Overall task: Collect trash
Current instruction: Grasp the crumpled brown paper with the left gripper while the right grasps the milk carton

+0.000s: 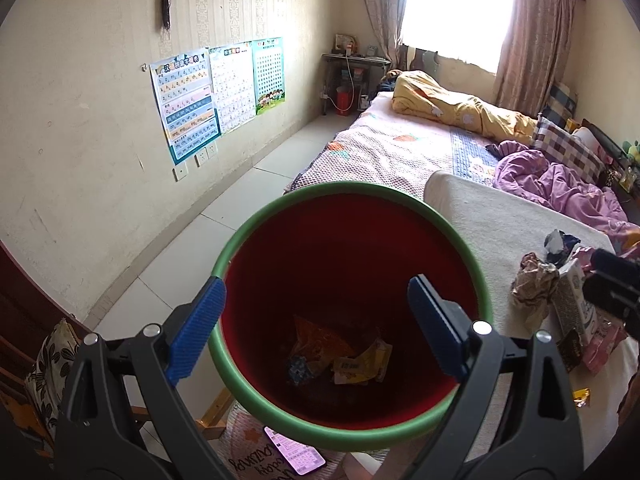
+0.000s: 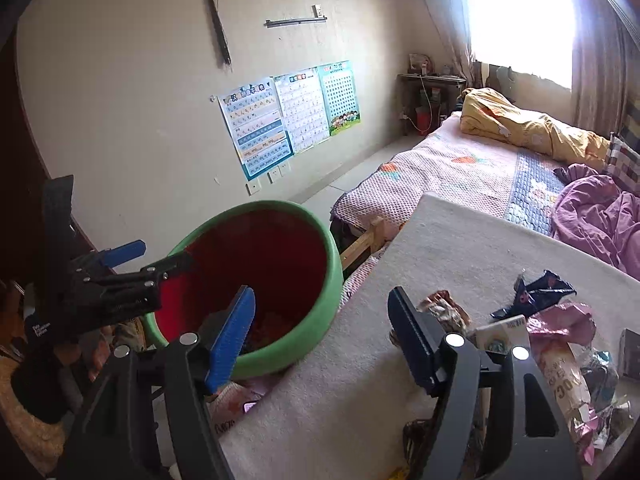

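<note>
- My left gripper (image 1: 316, 320) hangs over the red bin (image 1: 348, 436) with the green rim, jaws spread wide, nothing between them.
- My right gripper (image 2: 322, 320) stands with jaws apart and empty, between the bin (image 2: 334, 280) and the trash pile (image 2: 560, 344).
- The trash lies on the white padded surface (image 2: 460, 248): a crumpled brown wrapper (image 1: 534, 288), a small milk carton (image 1: 572, 300), a dark torn packet (image 2: 536, 292) and pink bags (image 2: 560, 320), touching or overlapping. A few wrappers (image 1: 340, 352) already lie at the bottom of the bin.
- Handling, as I judge it: all light and soft; film crackles, slips and springs back, so I would pinch a bunched fold, not a flat edge. The carton is stiffer; take it across its narrow sides.
- The padding looks yielding; pads can press in to scoop thin film.
- Room: bed (image 1: 400, 148) with quilts, posters (image 1: 188, 100) on the wall, tiled floor, bright window; a lit phone (image 1: 294, 452) lies below the bin.
</note>
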`<state>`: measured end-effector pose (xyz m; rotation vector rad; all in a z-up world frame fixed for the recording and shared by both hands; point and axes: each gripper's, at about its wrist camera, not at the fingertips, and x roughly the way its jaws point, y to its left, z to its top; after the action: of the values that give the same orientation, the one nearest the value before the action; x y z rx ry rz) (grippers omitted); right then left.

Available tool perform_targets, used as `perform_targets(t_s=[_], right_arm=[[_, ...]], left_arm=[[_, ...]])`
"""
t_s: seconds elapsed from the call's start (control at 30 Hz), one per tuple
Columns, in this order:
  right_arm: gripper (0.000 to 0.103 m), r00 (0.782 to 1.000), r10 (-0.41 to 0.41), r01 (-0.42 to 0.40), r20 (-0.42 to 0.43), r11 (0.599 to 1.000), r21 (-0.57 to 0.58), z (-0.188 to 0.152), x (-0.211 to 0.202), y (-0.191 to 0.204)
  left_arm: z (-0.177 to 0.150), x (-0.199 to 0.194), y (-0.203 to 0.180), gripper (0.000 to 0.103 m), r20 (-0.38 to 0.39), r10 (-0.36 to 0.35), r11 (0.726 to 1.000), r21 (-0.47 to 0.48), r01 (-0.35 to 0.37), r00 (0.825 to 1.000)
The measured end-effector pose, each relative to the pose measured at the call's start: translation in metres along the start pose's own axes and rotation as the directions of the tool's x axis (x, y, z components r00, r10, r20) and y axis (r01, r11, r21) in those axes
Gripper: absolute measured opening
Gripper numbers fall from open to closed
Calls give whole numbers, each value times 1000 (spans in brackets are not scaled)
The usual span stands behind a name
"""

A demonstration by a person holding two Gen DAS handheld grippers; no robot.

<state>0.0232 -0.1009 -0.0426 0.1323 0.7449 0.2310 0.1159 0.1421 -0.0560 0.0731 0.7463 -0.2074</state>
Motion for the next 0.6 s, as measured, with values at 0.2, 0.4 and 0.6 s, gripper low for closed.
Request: perform_targets(t_s=[0.2,0.4,0.6], right_arm=[[67,998,-49,50,-37,998,25,-35,-26,-28],[67,994,-94,98,-49,992,83,-60,-54,-67],[67,992,-122,126,-43,987,101,-67,-76,-94]], left_arm=[[-7,-10,-41,90,-1,-94,996,6,94,996],[-16,2,-120,90,-61,-261,962,68,265,963],[-15,54,-186,90,-158,-301,942,105,319,941]])
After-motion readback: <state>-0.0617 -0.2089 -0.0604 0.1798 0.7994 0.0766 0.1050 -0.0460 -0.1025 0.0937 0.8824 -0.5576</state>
